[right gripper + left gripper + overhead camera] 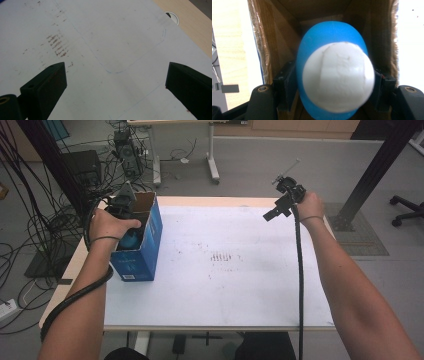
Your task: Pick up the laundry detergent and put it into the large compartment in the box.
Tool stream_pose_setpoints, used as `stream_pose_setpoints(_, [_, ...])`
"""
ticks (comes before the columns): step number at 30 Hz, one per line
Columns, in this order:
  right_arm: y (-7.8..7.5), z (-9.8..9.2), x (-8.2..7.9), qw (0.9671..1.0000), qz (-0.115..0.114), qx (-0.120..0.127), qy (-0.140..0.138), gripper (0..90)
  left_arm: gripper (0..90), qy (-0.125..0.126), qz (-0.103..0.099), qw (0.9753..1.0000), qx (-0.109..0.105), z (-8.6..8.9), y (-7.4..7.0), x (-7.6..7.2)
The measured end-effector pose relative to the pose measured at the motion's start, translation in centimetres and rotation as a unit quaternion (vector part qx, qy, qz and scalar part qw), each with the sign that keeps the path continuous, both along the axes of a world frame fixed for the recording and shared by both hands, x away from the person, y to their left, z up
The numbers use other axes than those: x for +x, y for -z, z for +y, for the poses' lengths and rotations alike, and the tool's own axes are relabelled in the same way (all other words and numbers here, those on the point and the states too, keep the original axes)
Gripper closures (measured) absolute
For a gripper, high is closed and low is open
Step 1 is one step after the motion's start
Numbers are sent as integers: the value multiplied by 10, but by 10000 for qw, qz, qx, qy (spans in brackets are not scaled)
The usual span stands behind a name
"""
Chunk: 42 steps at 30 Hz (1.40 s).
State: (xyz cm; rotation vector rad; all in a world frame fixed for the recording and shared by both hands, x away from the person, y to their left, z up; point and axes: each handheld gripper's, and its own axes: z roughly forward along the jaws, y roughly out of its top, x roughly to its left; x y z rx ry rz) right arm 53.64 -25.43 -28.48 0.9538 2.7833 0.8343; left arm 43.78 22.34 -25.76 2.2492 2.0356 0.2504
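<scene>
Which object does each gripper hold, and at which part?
The left gripper clamps a blue-and-white object by its sides, inside the box. The right gripper holds nothing.

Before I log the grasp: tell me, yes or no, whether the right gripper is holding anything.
No: the right gripper has its jaws spread wide over the bare white table, with nothing between them.

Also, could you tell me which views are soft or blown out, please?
Left gripper view: the blue and white object between the jaws is soft, too close to focus, and the table is blown out. Right gripper view: evenly lit, marks sharp. High view: even, no glare on the box.
</scene>
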Motion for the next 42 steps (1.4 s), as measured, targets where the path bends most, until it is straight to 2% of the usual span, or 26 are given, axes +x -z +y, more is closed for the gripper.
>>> stream_pose_setpoints(6, [-1, 1, -1, 10000, -19, 3, -8, 34, 346, -5, -132, 9999, -34, -1, -10, -3])
stream_pose_setpoints(13, [-2, 2, -2, 10000, -33, 13, -27, 34, 337, 22, -186, 9998, -33, -2, -18, -6])
stream_pose_setpoints(24, [-3, 3, -3, 10000, -66, 20, -53, 34, 301, 136, -347, 9993, -55, -5, -43, -16])
stream_pose_setpoints(33, [-5, 4, -4, 9999, -81, 2, -63, 34, 227, 383, -560, 9975, -192, -18, -66, -27])
stream_pose_setpoints(37, [-5, 5, -5, 10000, -69, 13, -45, 34, 159, 489, -640, 9964, -256, -26, -74, -32])
stream_pose_setpoints(42, [-5, 6, -5, 9999, -75, -25, -64, 34, 120, 608, -726, 9952, -249, -35, -84, -38])
